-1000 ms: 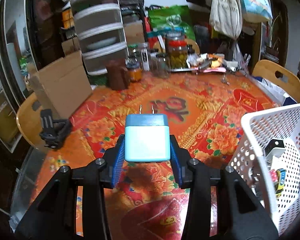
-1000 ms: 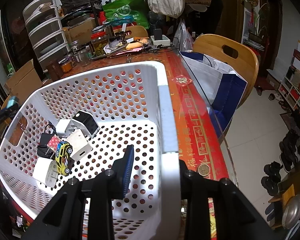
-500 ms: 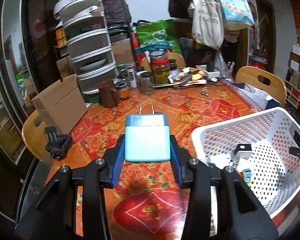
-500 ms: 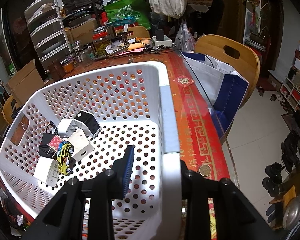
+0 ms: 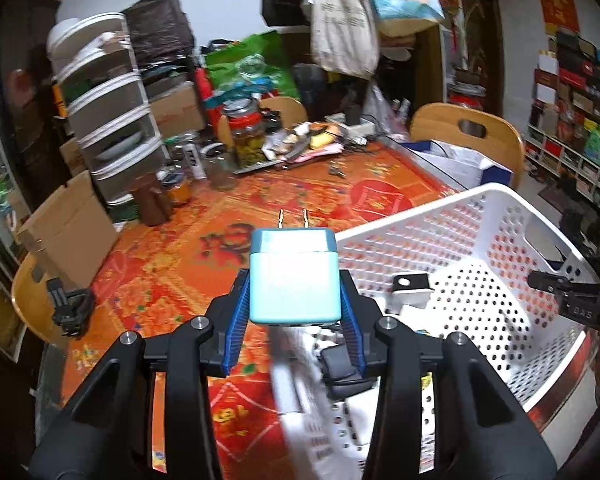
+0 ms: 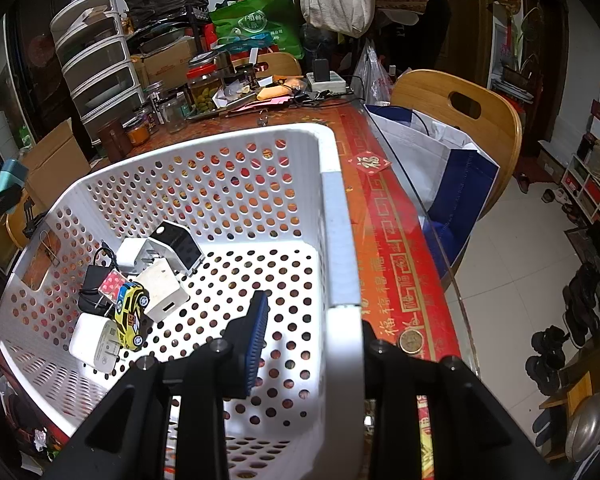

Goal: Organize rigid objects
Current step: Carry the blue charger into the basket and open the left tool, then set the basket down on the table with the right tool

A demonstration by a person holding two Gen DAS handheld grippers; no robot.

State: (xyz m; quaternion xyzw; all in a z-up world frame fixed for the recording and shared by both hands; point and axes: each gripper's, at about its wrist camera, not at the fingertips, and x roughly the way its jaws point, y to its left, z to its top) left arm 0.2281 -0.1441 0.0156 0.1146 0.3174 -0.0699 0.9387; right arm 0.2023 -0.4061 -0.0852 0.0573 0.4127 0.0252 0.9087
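My left gripper (image 5: 294, 312) is shut on a light blue plug charger (image 5: 293, 280), prongs pointing away, held above the left rim of the white perforated basket (image 5: 500, 216). My right gripper (image 6: 312, 332) is shut on the basket's right rim (image 6: 340, 240); one finger is inside the basket, the other is hidden behind the wall. In the basket lie white chargers (image 6: 162, 284), a black-and-white adapter (image 6: 178, 246), a black adapter (image 6: 92, 284) and a yellow toy car (image 6: 130, 314). The left gripper with the charger shows at the right wrist view's far left (image 6: 8, 178).
The table has a red patterned cloth (image 5: 188, 264). Jars (image 5: 246, 136), clutter and a drawer tower (image 5: 108, 108) stand at the back. A cardboard box (image 5: 68, 224) and a black clip (image 5: 70, 308) are at the left. Wooden chairs (image 6: 456, 108) and a bag (image 6: 440, 160) stand right.
My left gripper has risen and swung right with the charger, from over the cloth to over the basket's left rim. My right gripper has kept its hold on the rim.
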